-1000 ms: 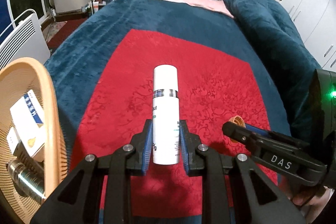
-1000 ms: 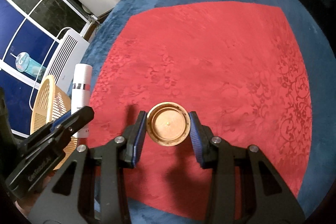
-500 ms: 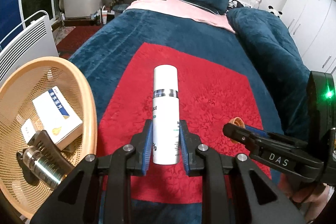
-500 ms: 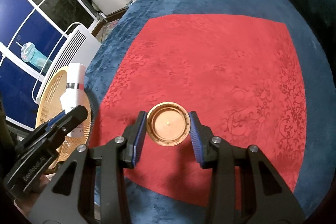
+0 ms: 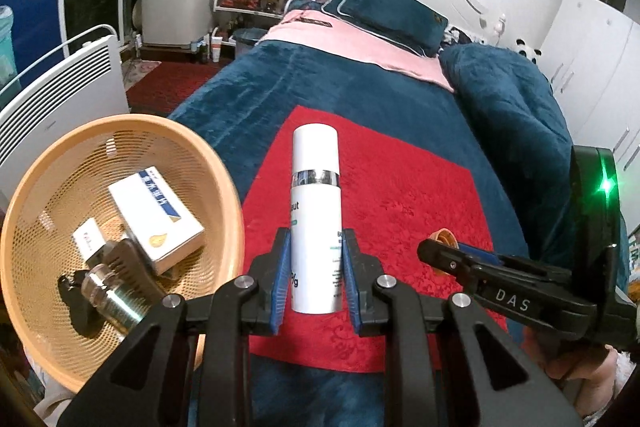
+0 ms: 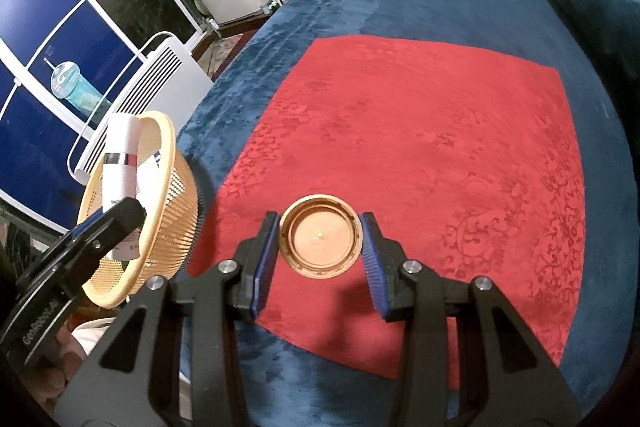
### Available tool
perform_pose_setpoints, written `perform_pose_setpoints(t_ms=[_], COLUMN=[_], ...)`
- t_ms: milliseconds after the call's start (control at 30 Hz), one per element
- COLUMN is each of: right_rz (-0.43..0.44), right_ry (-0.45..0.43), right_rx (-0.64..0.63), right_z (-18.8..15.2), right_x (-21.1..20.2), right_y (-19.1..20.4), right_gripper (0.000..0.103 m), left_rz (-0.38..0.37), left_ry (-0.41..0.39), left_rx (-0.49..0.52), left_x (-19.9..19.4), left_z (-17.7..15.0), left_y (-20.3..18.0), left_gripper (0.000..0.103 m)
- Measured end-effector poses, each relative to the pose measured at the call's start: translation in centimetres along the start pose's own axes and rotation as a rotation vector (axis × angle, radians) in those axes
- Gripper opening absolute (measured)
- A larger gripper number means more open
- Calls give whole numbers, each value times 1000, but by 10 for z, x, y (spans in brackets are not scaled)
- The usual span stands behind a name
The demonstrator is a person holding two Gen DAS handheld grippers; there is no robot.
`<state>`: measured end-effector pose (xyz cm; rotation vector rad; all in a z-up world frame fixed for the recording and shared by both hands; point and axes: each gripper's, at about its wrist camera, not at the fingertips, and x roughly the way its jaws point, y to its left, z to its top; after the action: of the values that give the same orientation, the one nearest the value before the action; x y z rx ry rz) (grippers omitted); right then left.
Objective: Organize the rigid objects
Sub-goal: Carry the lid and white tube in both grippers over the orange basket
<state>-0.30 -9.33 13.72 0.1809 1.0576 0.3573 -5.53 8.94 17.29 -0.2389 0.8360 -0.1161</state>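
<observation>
Both tongs have lifted toward the basket, which lies left of the left tongs clamping an upright white bottle; farther off, the right tongs pinch a gold lid.

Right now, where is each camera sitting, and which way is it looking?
Left wrist view: sits on the left gripper, looking down along its fingers at the white bottle they hold, the basket and the bed; the right gripper and a bit of hand show.
Right wrist view: sits on the right gripper, looking down at the gold lid it holds over the red cloth; the left gripper shows.
Shared: bottle, basket, red cloth, bed, both grippers.
</observation>
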Motion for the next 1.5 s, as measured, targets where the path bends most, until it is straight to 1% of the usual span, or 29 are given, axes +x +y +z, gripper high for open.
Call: perform_pose_setpoints(t_ms=[400, 933, 1267, 1500], right_rz=[27, 76, 122, 160], right_ry=[-1, 5, 22, 41], right_rx=[-70, -203, -285, -336], right_z=[1, 3, 5, 6], right_x=[5, 11, 23, 34], right_y=[39, 106, 154, 189], right_gripper=[41, 41, 41, 41], left_rz=[51, 116, 186, 205], left_ry=[-47, -91, -82, -81], left_rx=[-85, -188, -259, -304], left_x=[-30, -58, -62, -62], left_z=[-8, -17, -23, -23], left_y=[46, 104, 145, 168], left_gripper=[24, 24, 24, 24])
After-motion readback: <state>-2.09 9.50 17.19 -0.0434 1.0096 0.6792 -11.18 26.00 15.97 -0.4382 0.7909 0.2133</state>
